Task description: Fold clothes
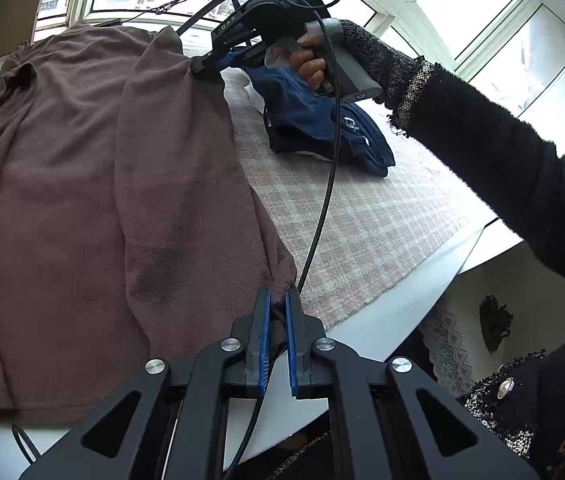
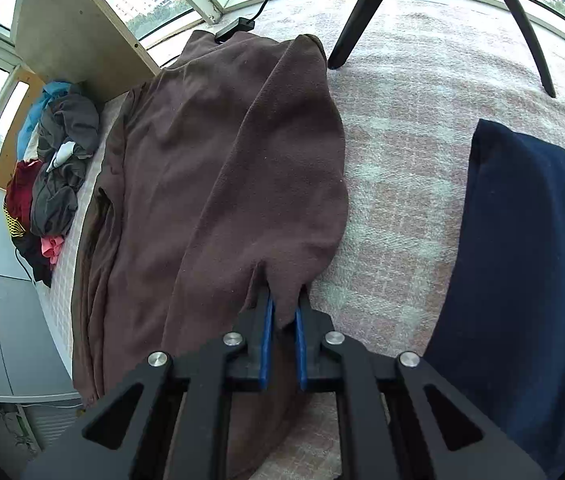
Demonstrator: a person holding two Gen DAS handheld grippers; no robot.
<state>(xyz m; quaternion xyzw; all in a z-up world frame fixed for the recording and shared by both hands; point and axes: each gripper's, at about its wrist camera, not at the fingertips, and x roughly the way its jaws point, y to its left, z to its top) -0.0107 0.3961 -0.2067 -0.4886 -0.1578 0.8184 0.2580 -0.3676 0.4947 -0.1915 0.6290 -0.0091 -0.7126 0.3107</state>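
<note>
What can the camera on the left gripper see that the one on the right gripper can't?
Only the left wrist view shows the person's hand holding the right gripper and a black sleeve. Only the right wrist view shows a heap of unfolded clothes and black tripod legs. Both show the brown garment, the checked cloth under it and dark blue clothing; each gripper pinches the garment's edge.

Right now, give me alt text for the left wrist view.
Left gripper pinches the near edge of a brown garment on a checked cloth. Right gripper, in a hand, pinches its far edge, beside a navy garment.
</note>
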